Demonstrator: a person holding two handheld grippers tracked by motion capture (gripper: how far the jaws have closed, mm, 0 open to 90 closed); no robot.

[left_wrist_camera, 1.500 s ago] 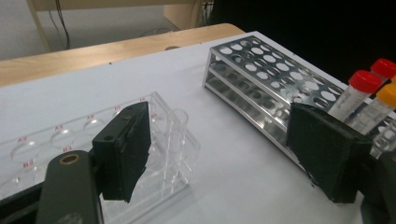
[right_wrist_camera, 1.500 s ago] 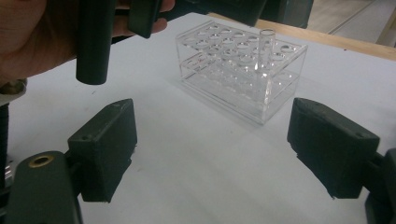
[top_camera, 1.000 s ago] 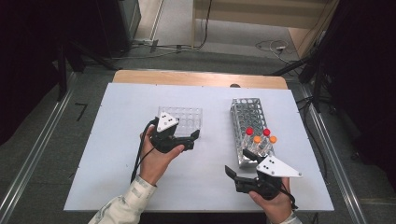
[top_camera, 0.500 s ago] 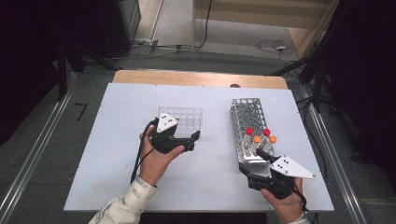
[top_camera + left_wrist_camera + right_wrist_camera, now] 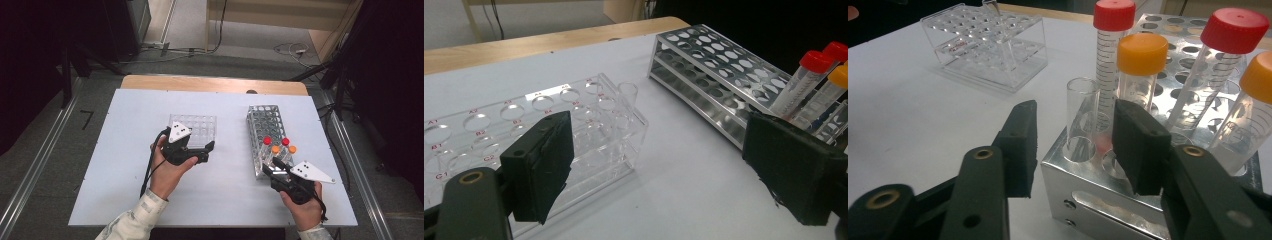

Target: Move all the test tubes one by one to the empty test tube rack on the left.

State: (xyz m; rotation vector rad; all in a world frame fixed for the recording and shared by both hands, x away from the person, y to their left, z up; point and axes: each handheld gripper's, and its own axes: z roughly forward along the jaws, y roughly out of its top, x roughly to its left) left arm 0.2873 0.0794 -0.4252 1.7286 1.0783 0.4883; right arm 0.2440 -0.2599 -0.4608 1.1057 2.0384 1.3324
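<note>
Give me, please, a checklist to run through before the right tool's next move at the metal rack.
1. Uncapped clear plastic tube stands between the right tool's jaws: ok. The jaws have just been closing, and the pads are not yet on it.
2. That tube is upright in a corner hole of the perforated silver metal rack: ok.
3. Orange-capped graduated tube is clear of the nearer pad: cannot tell, as it stands close behind.
4. Left tool is open and empty: ok.
5. Transparent acrylic rack has free holes: ok.
</note>
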